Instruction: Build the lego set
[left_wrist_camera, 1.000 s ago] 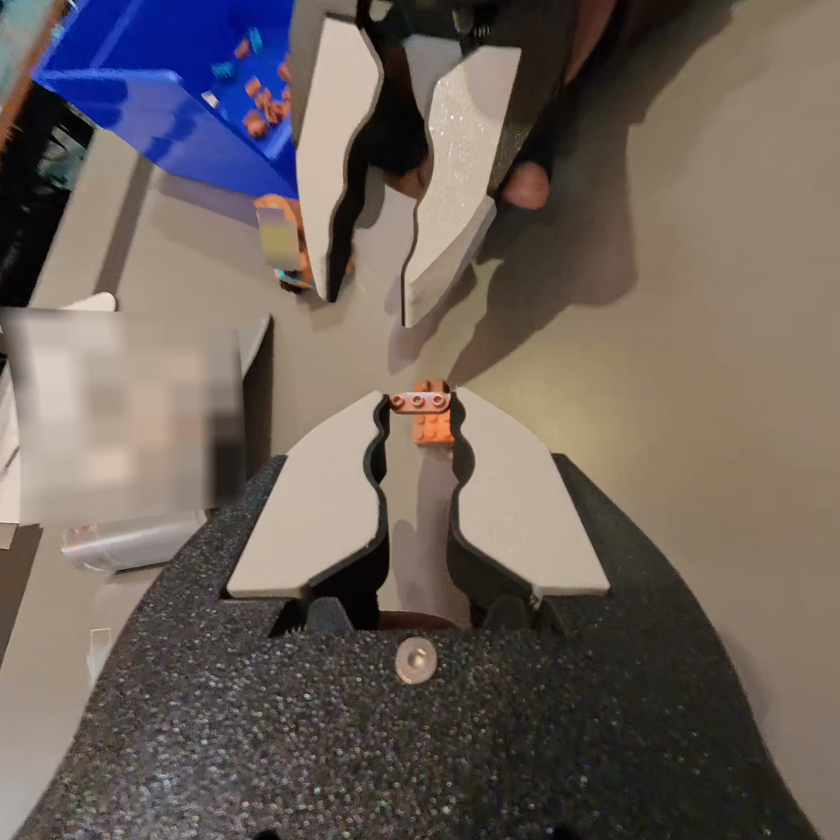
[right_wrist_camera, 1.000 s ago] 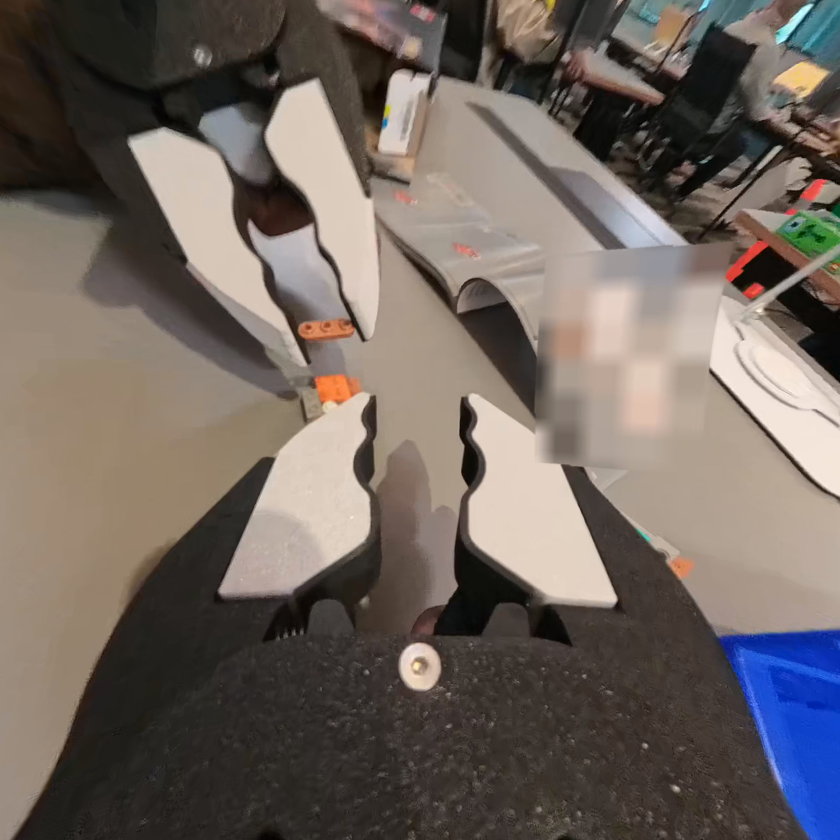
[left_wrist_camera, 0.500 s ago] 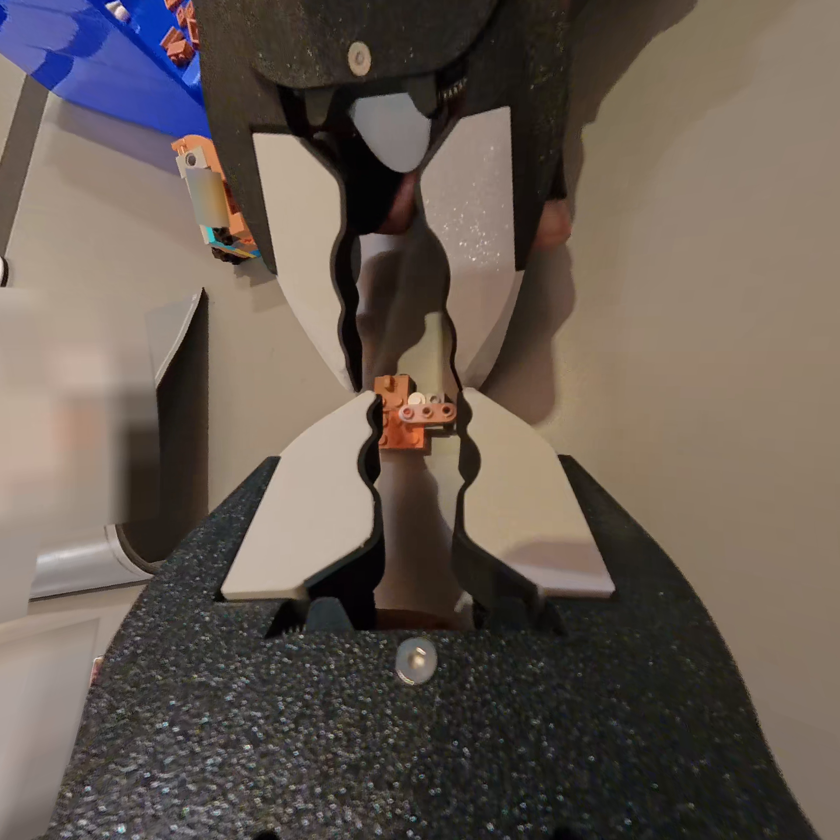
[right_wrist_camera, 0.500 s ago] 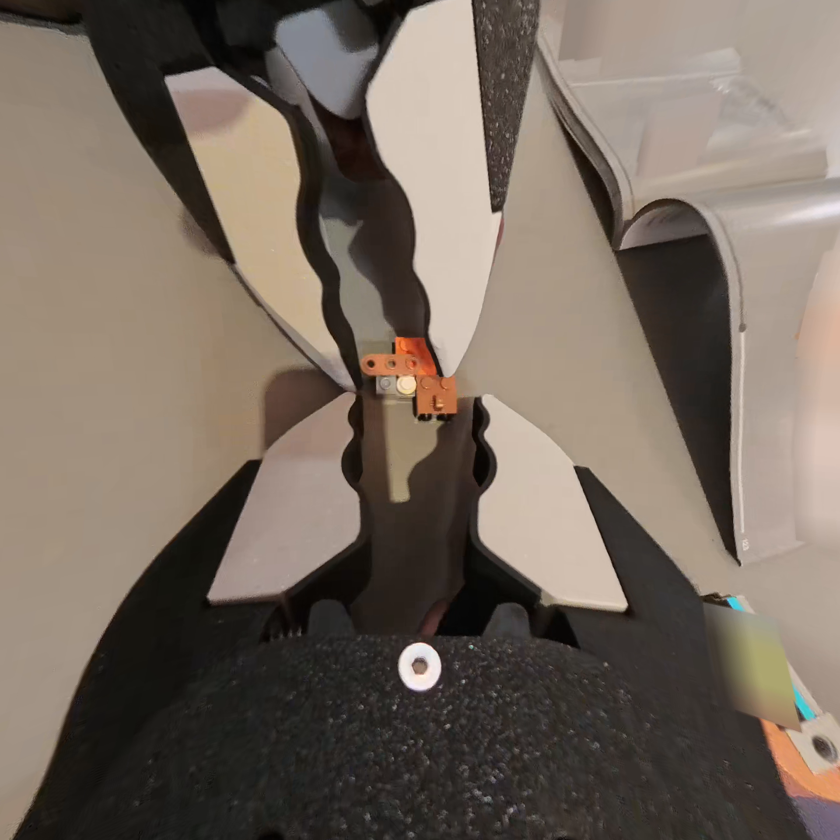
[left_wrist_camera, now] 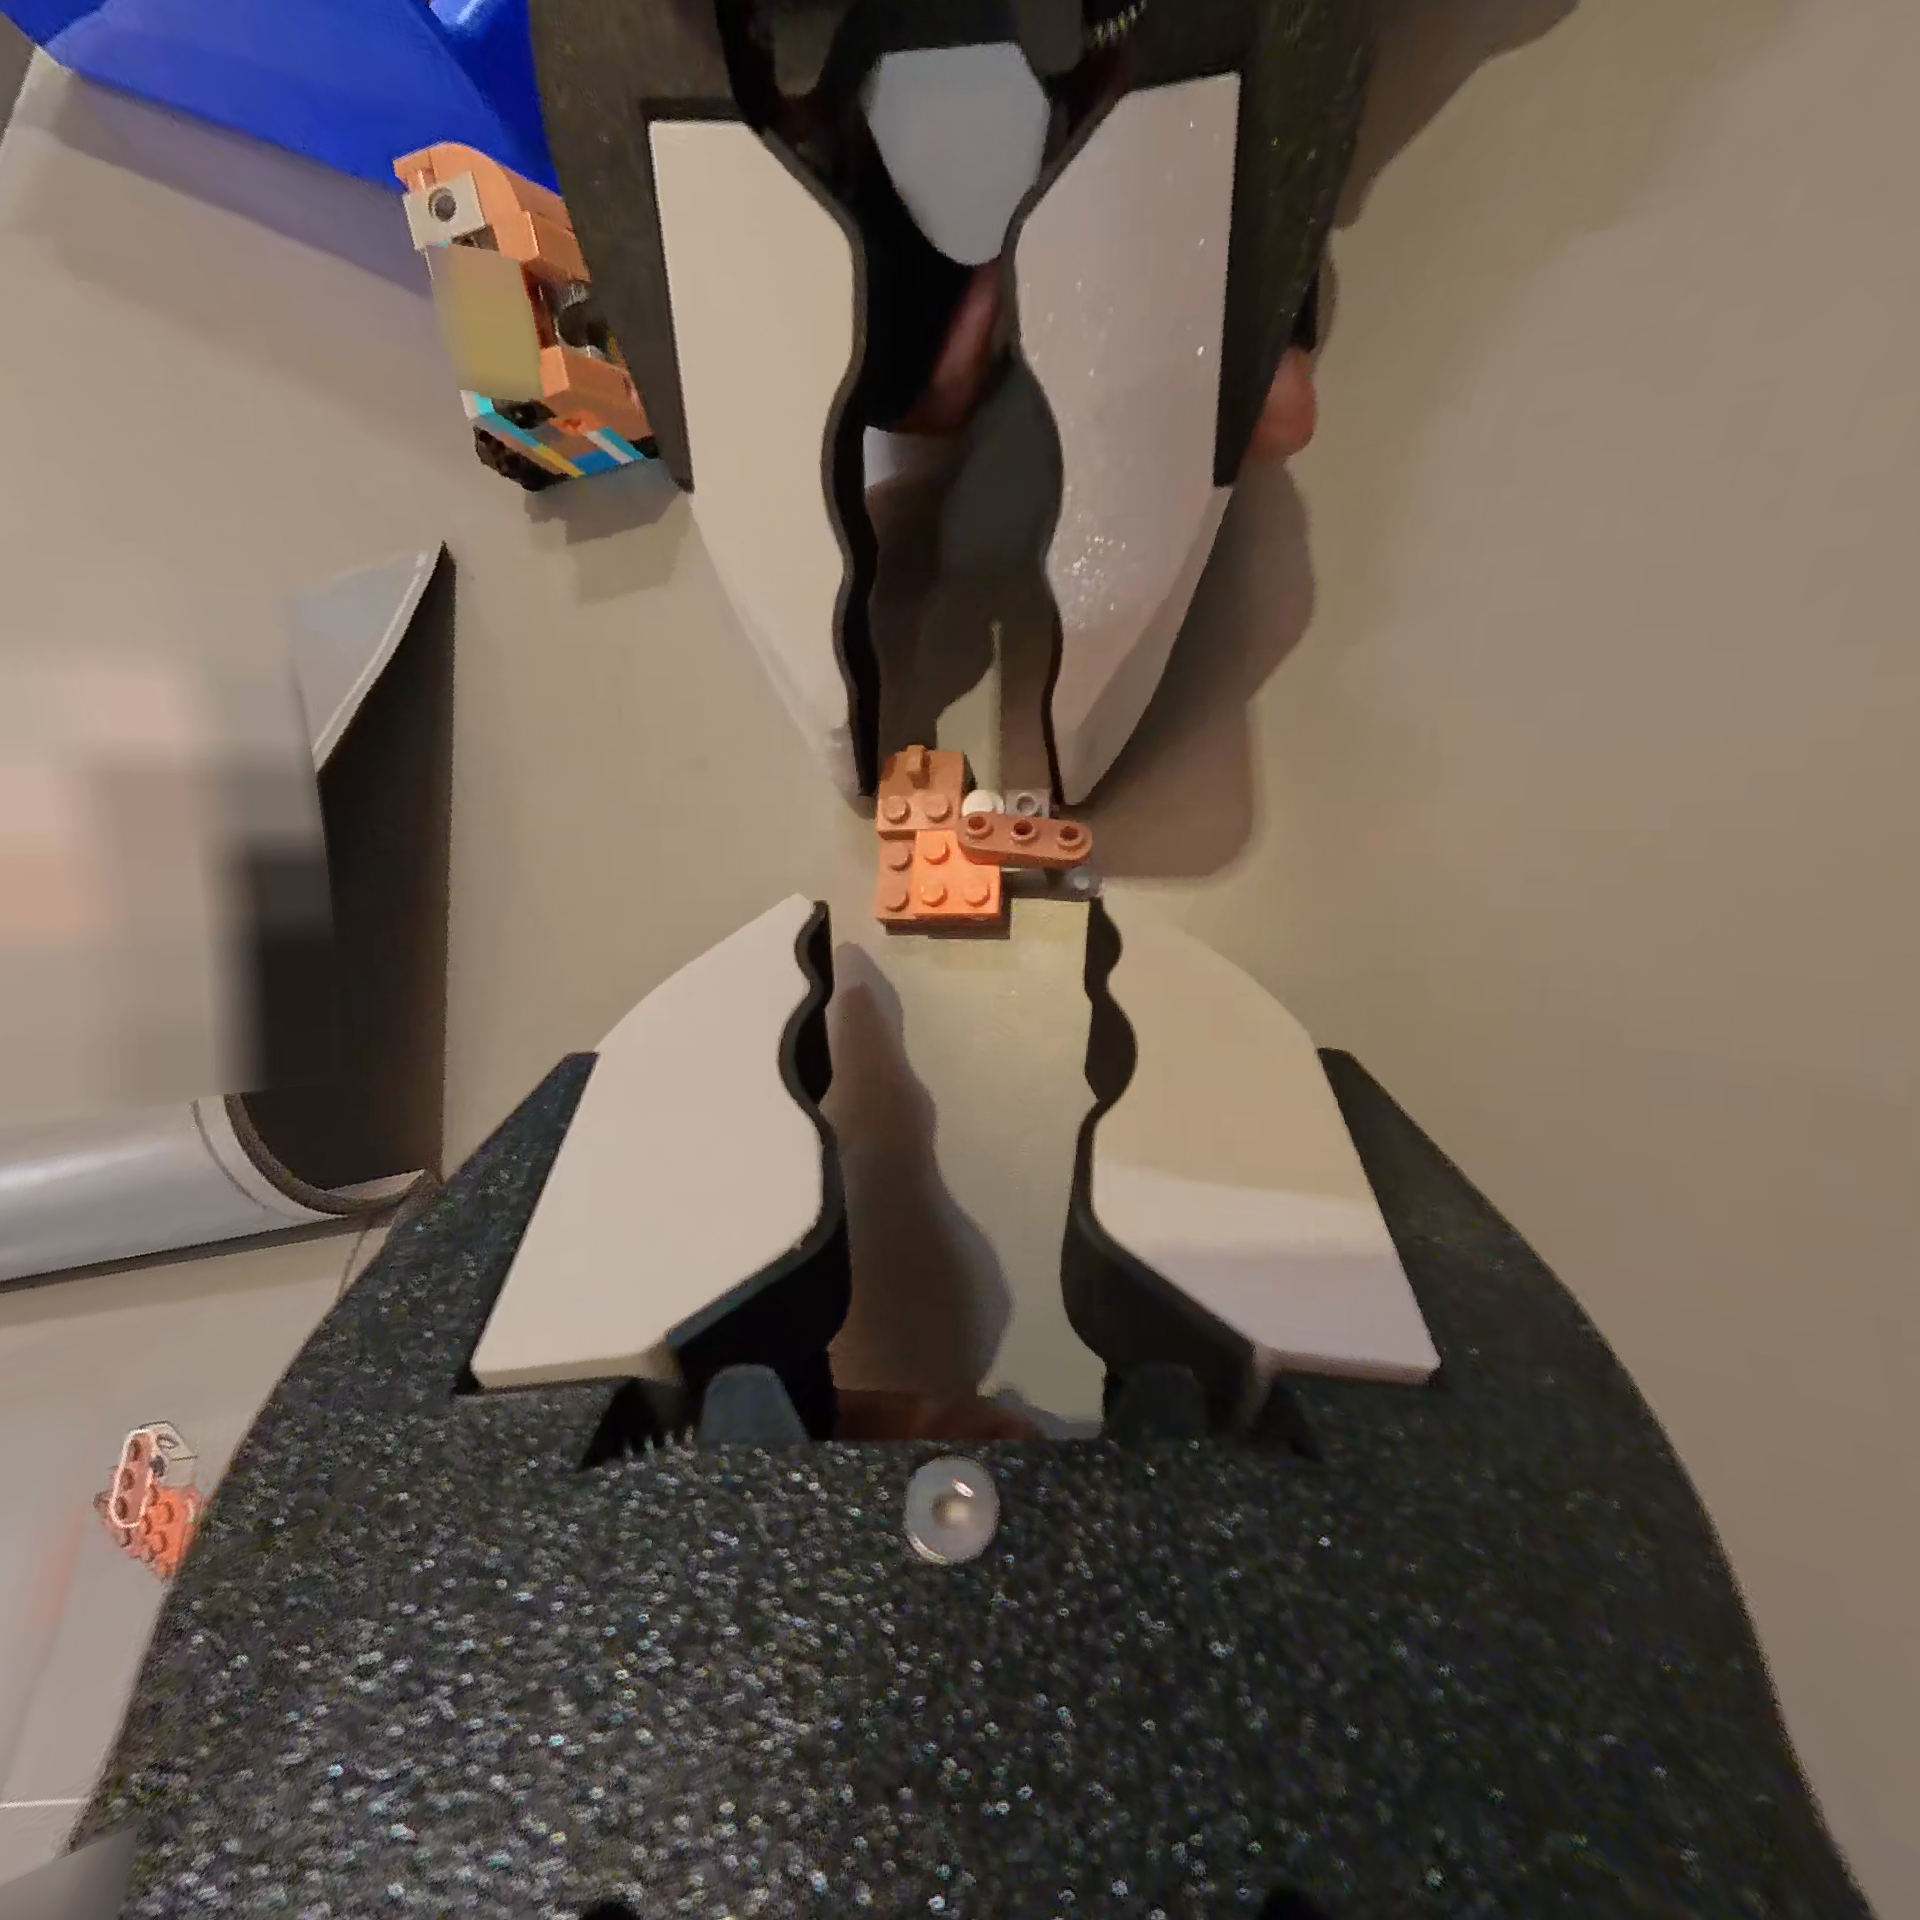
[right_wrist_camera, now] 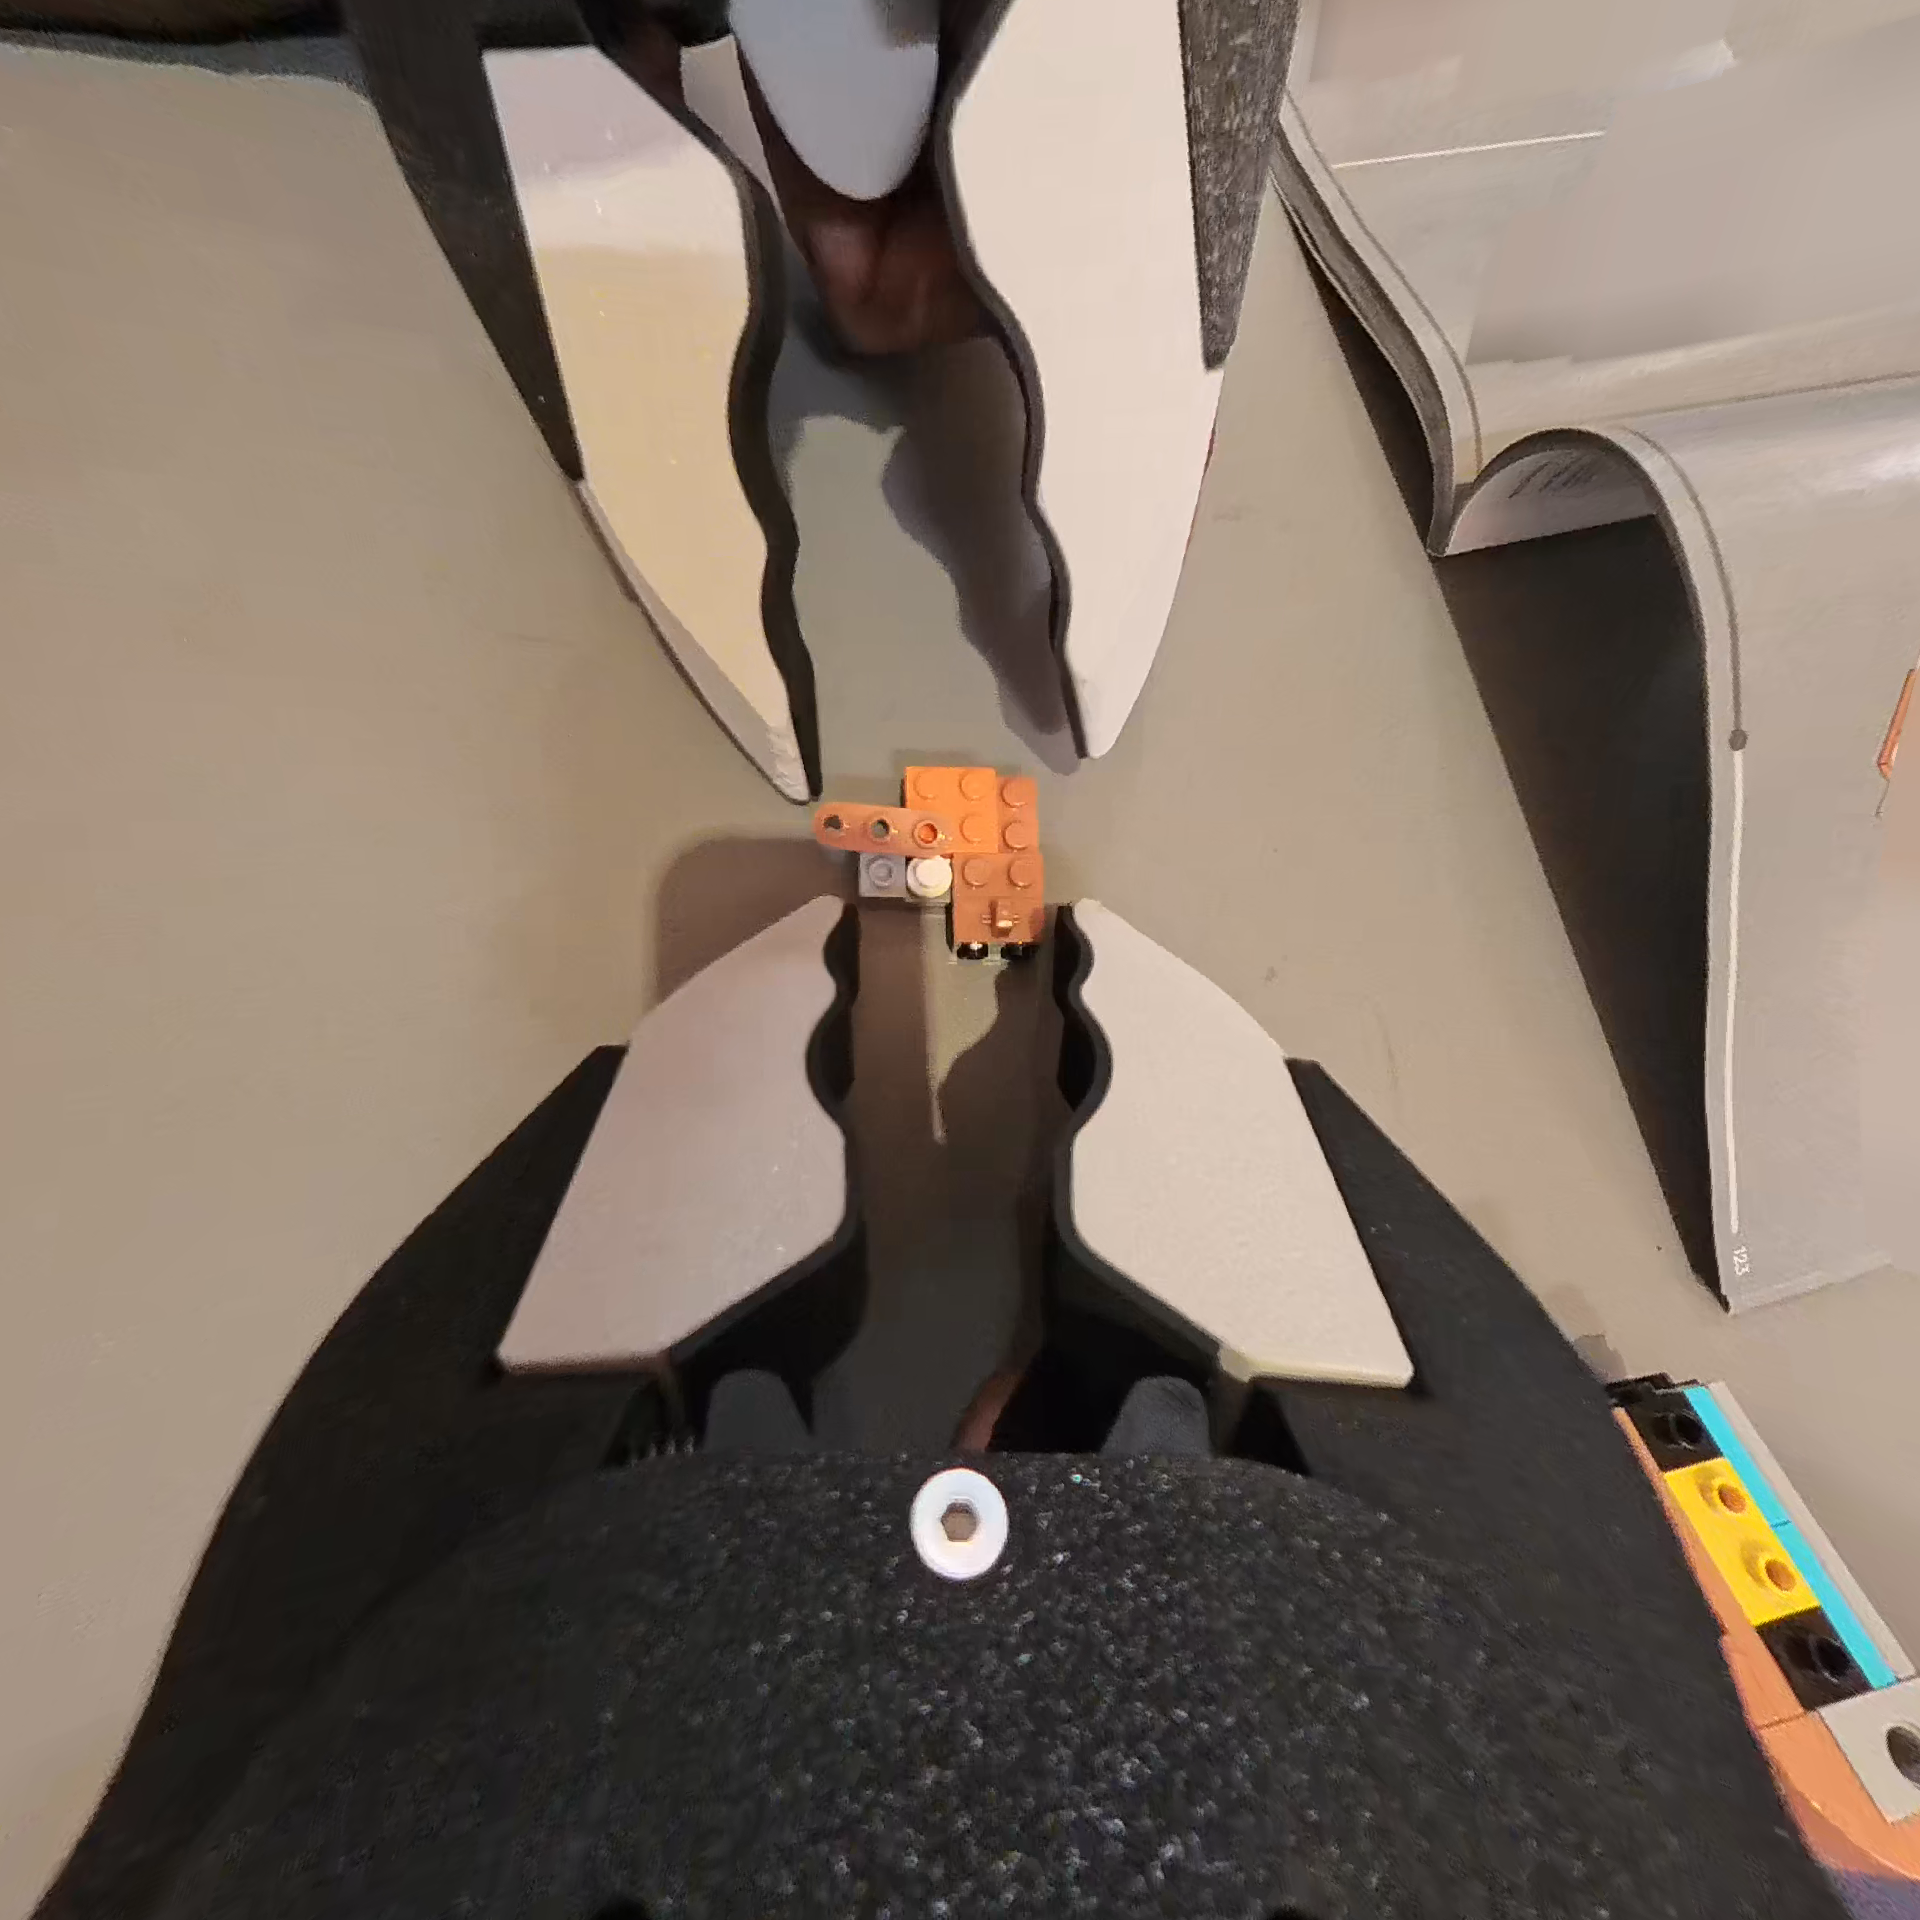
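Orange bricks form a small lego piece (left_wrist_camera: 940,868) lying on the grey worktop (left_wrist_camera: 1558,935), with a brown three-hole strip (right_wrist_camera: 881,828) and small grey parts on it. It sits between the left gripper (left_wrist_camera: 956,920) and the right gripper (right_wrist_camera: 956,909), which point at each other; both jaws are spread, gripping nothing. A blue bin (left_wrist_camera: 260,83) stands farther off, its contents hidden. Beside it lies a larger orange model (left_wrist_camera: 530,332), near an open booklet (right_wrist_camera: 1662,623).
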